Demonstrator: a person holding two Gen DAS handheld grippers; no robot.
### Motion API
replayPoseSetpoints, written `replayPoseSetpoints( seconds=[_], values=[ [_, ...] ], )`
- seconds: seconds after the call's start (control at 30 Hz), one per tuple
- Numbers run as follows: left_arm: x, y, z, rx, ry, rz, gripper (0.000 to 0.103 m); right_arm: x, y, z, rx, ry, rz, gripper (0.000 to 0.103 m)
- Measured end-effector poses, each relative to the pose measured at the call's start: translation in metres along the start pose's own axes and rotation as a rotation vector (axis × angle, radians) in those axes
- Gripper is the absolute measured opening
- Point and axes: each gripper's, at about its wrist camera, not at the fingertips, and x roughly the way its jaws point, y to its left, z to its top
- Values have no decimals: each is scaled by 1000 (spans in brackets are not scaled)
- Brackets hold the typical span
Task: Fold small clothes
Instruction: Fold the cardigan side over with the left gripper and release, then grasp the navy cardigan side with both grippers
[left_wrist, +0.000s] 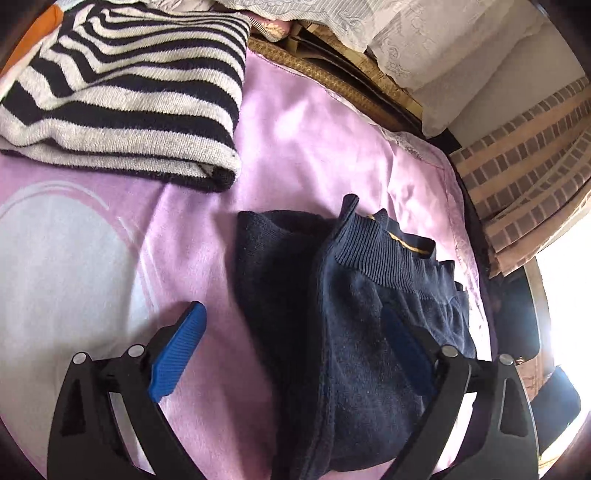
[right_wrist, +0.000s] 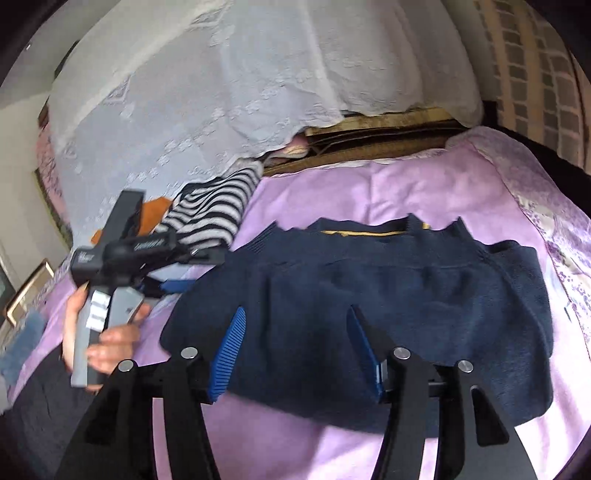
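Observation:
A folded navy sweater (left_wrist: 354, 325) with a ribbed hem and a yellow stripe lies on the lilac blanket (left_wrist: 303, 140). It also shows in the right wrist view (right_wrist: 424, 295). My left gripper (left_wrist: 291, 317) is open, its jaws spread wide over the sweater's left half, and holds nothing. My right gripper (right_wrist: 295, 317) is open just above the sweater's near edge and holds nothing. The left gripper (right_wrist: 173, 286) shows in the right wrist view at the sweater's left side, held by a hand.
A folded black-and-white striped sweater (left_wrist: 122, 92) lies at the far left, also in the right wrist view (right_wrist: 214, 214). White lace bedding (right_wrist: 240, 81) is piled behind. A brick-pattern curtain (left_wrist: 528, 166) hangs past the bed's right edge.

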Motion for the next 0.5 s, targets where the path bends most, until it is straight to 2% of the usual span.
replayPoseSetpoints(
  seconds=[0.07, 0.17, 0.23, 0.33, 0.5],
  values=[
    [4, -5, 2, 31, 5, 1, 92, 5, 31, -6, -103, 36, 22, 60],
    [12, -13, 7, 84, 18, 24, 92, 17, 79, -16, -296, 88, 25, 67],
    [19, -15, 11, 102, 33, 35, 92, 22, 108, -24, -432, 89, 6, 73],
    [26, -17, 17, 137, 47, 22, 93, 31, 139, -33, -592, 69, -60, 75],
    [36, -18, 25, 213, 96, -60, 91, 57, 161, -35, -707, 95, -127, 75]
  ],
)
